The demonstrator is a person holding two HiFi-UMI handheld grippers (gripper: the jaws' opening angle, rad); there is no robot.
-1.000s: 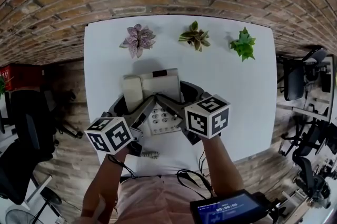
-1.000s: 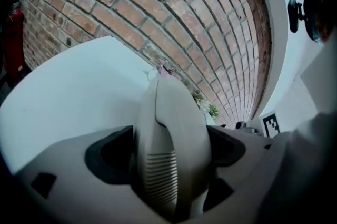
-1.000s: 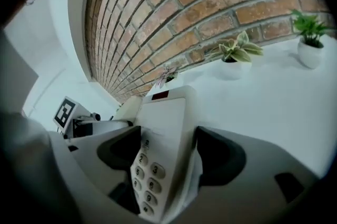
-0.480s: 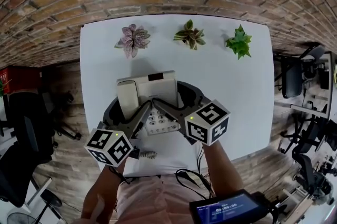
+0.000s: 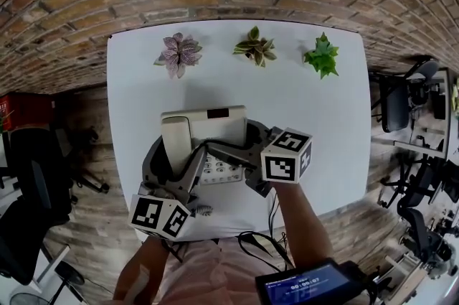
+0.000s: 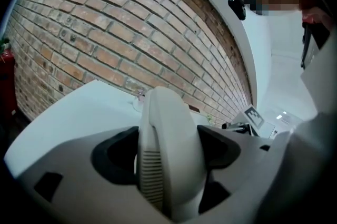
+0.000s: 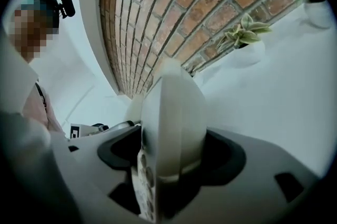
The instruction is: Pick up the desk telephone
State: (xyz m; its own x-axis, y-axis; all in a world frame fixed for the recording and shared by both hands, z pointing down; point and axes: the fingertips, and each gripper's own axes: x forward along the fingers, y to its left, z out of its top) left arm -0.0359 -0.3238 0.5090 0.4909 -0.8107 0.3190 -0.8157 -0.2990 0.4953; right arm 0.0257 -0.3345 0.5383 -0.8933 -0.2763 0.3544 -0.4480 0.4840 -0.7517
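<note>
Head view: desk telephone point(image 5: 215, 125) sits on the white table point(image 5: 337, 124), toward the near edge and left of centre. It is well apart from the potted plants point(image 5: 254, 47) along the far edge. Left gripper point(image 5: 176, 163) is on its left side at the handset point(image 5: 177, 135), right gripper point(image 5: 233, 142) on its right side by the keypad. Coiled cord point(image 5: 204, 210) lies at the near edge. Can't tell whether the base is off the table yet.

Left gripper view: jaws have just been closing. The handset side of the phone fills the gap between them, pads against it on both sides, so clamped.

Right gripper view: jaws clamped on the phone's right edge, keypad buttons point(image 7: 145, 175) facing one jaw, no gap showing.

Step in hand, as I read it, is the two-sided lift. Raise both ends together and keep the phone level. The left jaws should keep the handset pinned to its cradle so it doesn't come away alone. Go slowly, since the cord could drag or snag at the near edge.
</note>
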